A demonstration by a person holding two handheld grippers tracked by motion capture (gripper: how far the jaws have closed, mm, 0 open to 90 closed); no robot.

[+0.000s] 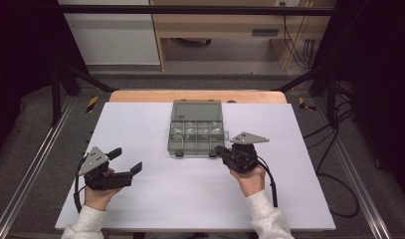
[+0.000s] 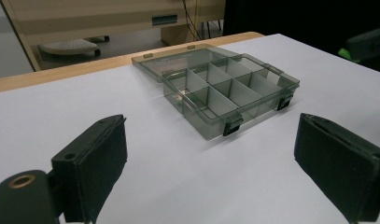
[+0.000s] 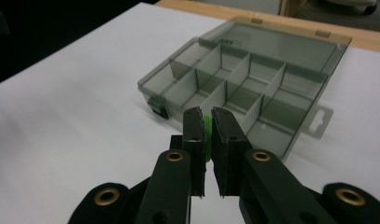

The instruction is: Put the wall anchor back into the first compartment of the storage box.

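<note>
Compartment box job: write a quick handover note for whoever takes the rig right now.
Right gripper: fingers shut on a small green piece, held near the box's front edge.
Left gripper: open, holding nothing, off to the left.
Compartment box: on the white table, lid open and lying flat behind it.
Done: piece picked up.
Left: probably drop it in a compartment; which one is unclear.

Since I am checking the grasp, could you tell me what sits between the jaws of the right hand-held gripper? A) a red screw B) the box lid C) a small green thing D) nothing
C: in the right gripper view the right hand-held gripper has its jaws closed on a small green thing, in front of the open compartment box.
</note>
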